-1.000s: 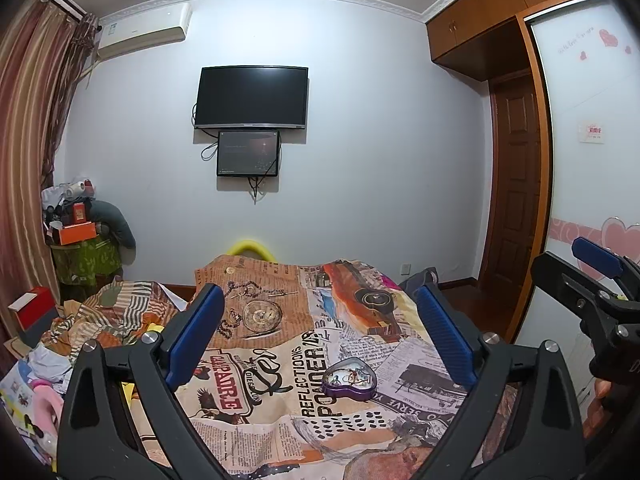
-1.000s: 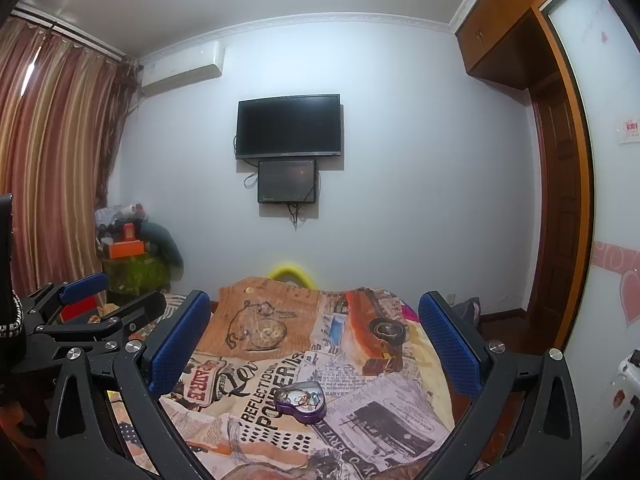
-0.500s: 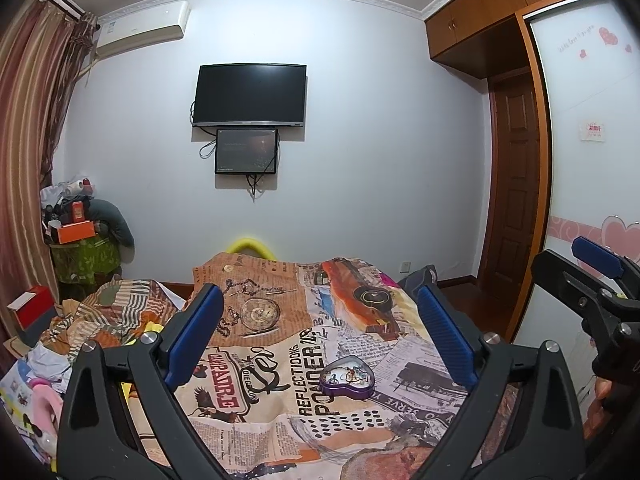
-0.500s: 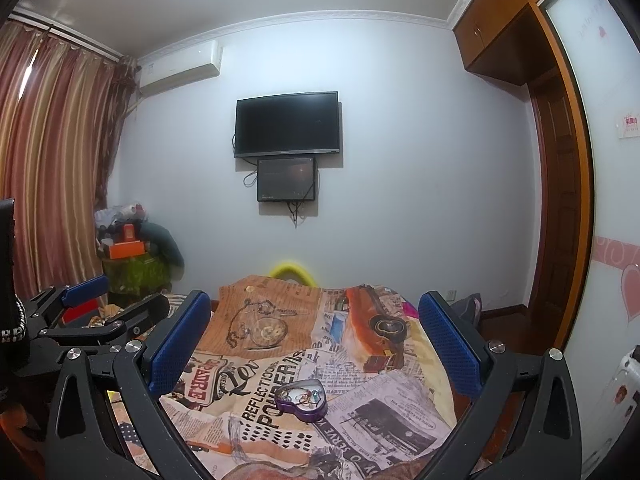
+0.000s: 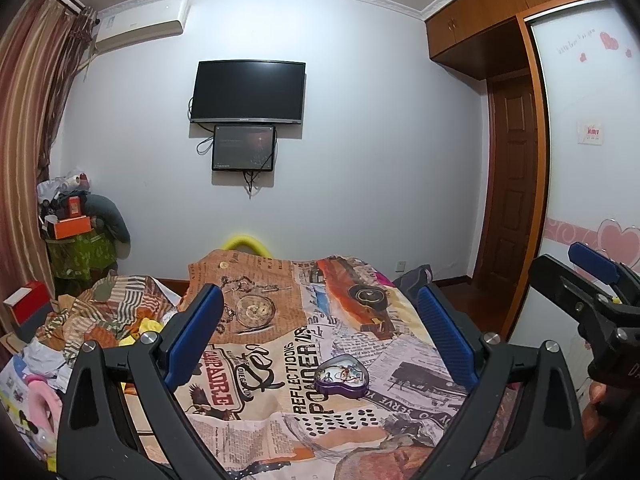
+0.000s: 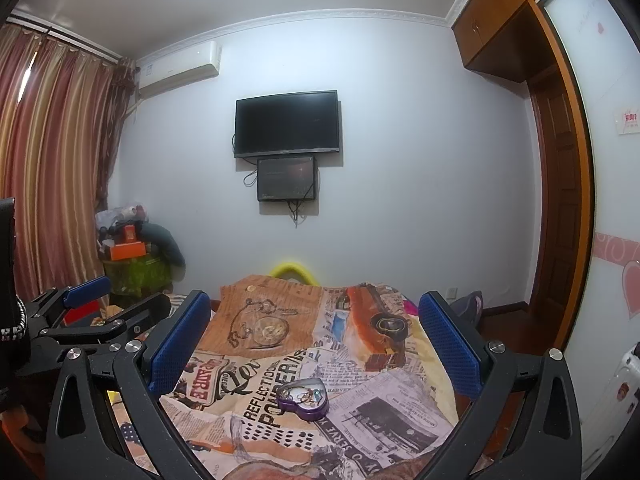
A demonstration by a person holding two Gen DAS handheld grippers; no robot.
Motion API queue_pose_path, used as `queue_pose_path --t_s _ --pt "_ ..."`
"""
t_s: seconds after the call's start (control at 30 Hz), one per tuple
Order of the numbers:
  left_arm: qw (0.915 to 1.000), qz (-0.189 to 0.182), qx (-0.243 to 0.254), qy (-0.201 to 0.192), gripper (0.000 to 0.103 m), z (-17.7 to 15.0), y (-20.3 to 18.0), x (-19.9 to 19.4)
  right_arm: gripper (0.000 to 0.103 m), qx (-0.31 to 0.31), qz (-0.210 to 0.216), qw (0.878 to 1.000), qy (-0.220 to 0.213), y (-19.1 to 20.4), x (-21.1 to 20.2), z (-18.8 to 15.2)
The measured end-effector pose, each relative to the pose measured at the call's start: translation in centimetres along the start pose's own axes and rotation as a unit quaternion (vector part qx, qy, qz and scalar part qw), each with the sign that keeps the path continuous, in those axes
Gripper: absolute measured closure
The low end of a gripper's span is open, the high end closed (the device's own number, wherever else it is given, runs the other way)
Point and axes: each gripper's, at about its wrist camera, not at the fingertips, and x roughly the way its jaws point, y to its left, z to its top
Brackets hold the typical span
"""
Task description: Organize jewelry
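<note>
Heart-shaped tin (image 5: pixel 341 376) with jewelry tangle, near-centre on printed bedspread (image 5: pixel 280 420) — likely light, rigid, slick; grip across side walls. Left gripper (image 5: pixel 320 340), right gripper (image 6: pixel 312 344) — jaws wide apart, holding nothing.

Both wrist cameras look level down the bed (image 5: pixel 280 360) toward the TV (image 5: pixel 248 92) wall, from its near end, side by side; both share the tin (image 6: pixel 304 394) mid-bed.

Two claws, left (image 5: pixel 320 336) and right (image 6: pixel 314 344), one heart-shaped jewelry tin (image 5: pixel 341 374), two wall screens (image 5: pixel 248 92), one air conditioner (image 5: pixel 140 24).
</note>
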Motion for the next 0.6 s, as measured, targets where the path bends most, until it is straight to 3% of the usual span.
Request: queue_pose_path --t_s 0.6 --pt "0.9997 -0.02 -0.009 0.008 0.005 -0.02 0.13 0.26 0.0 0.005 -0.001 1.0 0.001 -0.01 -0.08 0.03"
